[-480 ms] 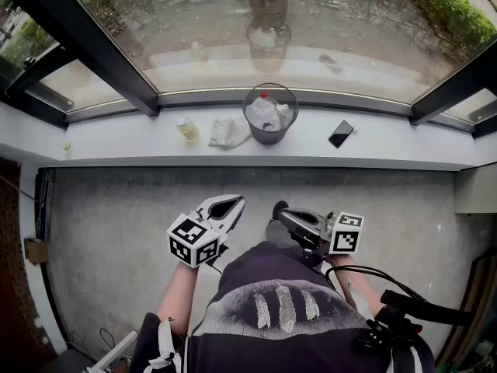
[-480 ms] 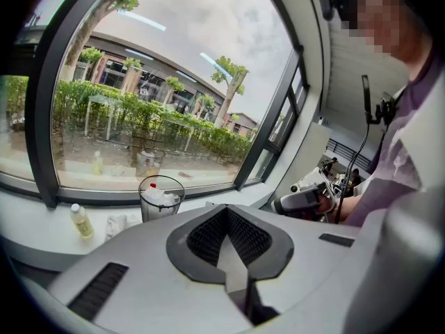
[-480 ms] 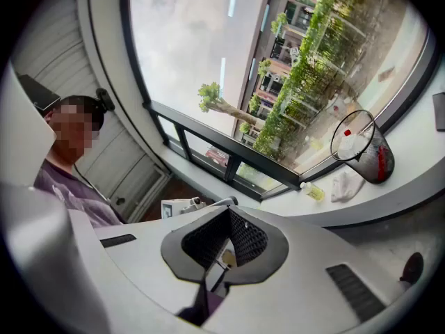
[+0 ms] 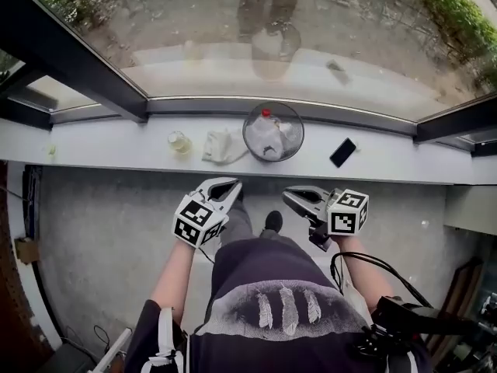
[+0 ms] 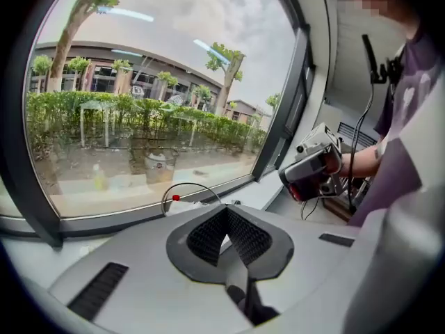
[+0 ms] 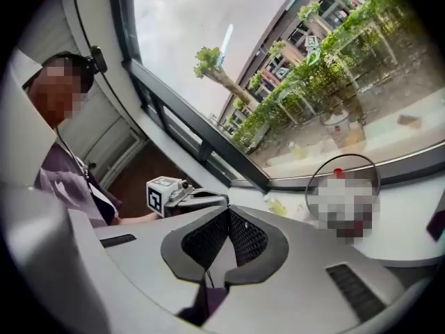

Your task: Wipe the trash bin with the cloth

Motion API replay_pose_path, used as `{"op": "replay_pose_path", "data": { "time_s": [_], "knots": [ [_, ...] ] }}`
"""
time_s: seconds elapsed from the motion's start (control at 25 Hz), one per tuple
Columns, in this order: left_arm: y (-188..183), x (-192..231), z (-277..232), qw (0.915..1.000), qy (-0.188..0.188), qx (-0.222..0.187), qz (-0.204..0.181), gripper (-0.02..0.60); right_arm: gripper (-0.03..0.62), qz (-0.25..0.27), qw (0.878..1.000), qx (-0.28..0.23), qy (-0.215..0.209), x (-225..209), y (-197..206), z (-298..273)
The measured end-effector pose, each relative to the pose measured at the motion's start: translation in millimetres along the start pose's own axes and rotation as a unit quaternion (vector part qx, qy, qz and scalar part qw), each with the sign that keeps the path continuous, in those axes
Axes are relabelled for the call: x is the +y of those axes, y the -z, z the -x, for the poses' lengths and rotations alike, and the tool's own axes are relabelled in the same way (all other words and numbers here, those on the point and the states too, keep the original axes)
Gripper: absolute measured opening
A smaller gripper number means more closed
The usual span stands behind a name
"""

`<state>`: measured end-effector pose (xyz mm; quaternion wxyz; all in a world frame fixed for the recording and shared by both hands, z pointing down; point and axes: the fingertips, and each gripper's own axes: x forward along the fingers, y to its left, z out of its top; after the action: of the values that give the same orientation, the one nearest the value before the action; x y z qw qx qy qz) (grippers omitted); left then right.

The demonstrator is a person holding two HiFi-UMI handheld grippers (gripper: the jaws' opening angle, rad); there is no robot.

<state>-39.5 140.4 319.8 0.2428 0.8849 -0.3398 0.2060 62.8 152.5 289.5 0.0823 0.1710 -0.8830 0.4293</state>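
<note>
A dark round trash bin (image 4: 273, 132) with crumpled white waste and a red cap inside stands on the white window sill (image 4: 411, 163). A white cloth (image 4: 221, 145) lies crumpled just left of it. My left gripper (image 4: 228, 184) and right gripper (image 4: 290, 195) hang side by side over the floor, short of the sill, both shut and empty. In the left gripper view the bin's rim (image 5: 186, 192) shows beyond the closed left gripper (image 5: 224, 212). The right gripper view has the bin (image 6: 343, 193) to the right of the closed right gripper (image 6: 228, 214).
A small yellowish bottle (image 4: 179, 141) stands left of the cloth, and a black phone (image 4: 342, 152) lies right of the bin. Large window panes rise behind the sill. Grey concrete floor (image 4: 101, 224) lies below. A cable runs from my right hand.
Both grippers have come closer to the sill, and the head view has shifted forward with them. Their jaws stay shut.
</note>
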Motion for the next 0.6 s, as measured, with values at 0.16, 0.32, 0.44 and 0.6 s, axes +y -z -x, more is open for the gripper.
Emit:
{"op": "replay_pose_path", "data": {
  "time_s": [0.16,0.32,0.44,0.6],
  "knots": [
    [23,58,-28,0.9982,-0.001,0.053,-0.028,-0.005,-0.005,-0.039,0.993,-0.004,0.108,-43,-1,-19],
    [47,123,-58,0.9932,-0.017,0.114,-0.017,-0.006,-0.005,-0.056,0.987,0.001,0.150,-70,-11,-25],
    [69,146,-77,0.9893,-0.025,0.144,-0.002,0.123,-0.005,-0.043,0.983,0.013,0.180,-89,-9,-25],
    [98,174,-105,0.9822,-0.044,0.183,-0.001,0.306,-0.005,0.070,0.973,0.061,0.213,-119,-13,-33]
  ]
}}
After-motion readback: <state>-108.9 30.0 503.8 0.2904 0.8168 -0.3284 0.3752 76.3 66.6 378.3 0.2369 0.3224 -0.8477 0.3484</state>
